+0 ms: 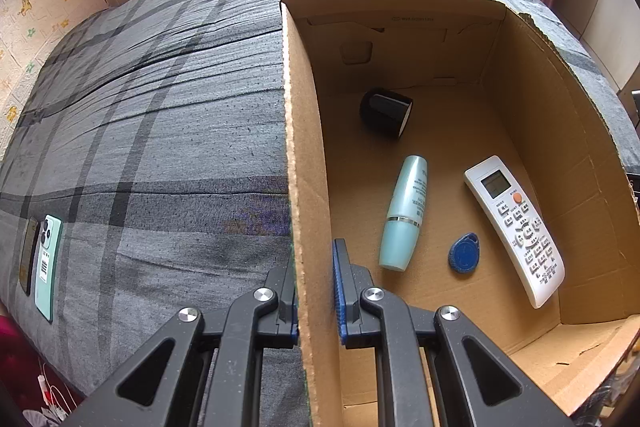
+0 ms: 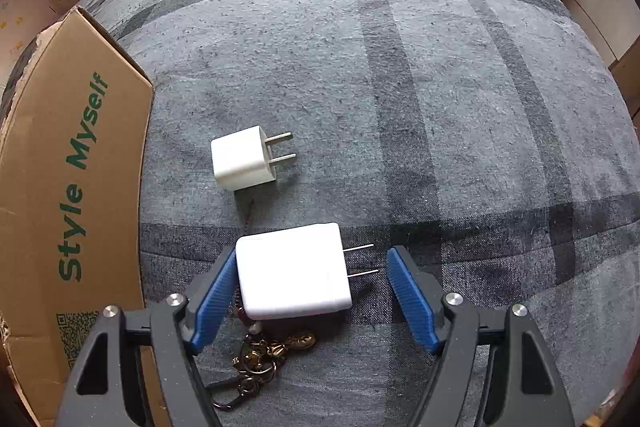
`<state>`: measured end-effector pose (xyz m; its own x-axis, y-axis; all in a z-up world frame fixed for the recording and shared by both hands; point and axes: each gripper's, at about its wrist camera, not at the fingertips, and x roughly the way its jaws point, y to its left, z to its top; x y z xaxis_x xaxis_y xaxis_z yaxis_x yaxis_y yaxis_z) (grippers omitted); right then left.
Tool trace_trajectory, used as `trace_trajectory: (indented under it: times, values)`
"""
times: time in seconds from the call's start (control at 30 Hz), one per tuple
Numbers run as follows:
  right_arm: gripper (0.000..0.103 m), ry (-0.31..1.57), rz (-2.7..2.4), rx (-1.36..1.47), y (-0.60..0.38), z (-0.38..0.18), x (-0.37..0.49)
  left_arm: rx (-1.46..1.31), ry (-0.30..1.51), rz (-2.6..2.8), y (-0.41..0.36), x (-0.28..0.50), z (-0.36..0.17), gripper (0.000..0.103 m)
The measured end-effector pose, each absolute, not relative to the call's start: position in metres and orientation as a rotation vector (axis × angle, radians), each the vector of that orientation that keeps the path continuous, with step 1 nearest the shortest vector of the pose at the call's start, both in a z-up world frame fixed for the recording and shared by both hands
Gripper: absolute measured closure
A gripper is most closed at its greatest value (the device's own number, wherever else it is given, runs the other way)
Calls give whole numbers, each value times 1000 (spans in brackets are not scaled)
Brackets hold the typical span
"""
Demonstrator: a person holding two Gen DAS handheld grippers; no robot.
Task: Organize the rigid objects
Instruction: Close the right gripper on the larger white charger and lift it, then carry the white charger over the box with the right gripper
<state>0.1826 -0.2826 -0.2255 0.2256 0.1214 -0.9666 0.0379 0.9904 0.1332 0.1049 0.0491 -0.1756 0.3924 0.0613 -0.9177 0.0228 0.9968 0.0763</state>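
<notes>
Box [image 2: 60, 187] side reads "Style Myself" in green, QR code below. Left hand-held gripper [image 1: 316, 291] clamped on box wall; right hand-held gripper [image 2: 308, 291] apart around large charger [image 2: 292, 271], small charger [image 2: 244, 159] beyond, keyring [image 2: 260, 355] underneath.

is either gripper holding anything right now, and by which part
The left gripper clamps the brown cardboard box by its side wall. The right gripper holds nothing: its fingers are open around the large white charger block.

"Style Myself" on cardboard box [image 2: 48, 187]
</notes>
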Motion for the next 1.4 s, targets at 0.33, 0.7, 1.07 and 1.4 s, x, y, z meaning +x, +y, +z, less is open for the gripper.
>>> trace_trajectory:
  times: [0.33, 0.7, 1.07, 1.4]
  values:
    - [31, 1334, 32, 135, -282, -218, 183, 86, 1168, 25, 49, 105, -175, 89]
    - [31, 1324, 8, 113, -283, -193, 175, 84, 1166, 22, 50, 104, -175, 89]
    - [31, 1285, -1, 86, -280, -149, 167, 81, 1166, 17, 50, 105, -175, 89]
    - [31, 1233, 19, 55, -263, -104, 164, 82, 1167, 14, 50, 105, -175, 89]
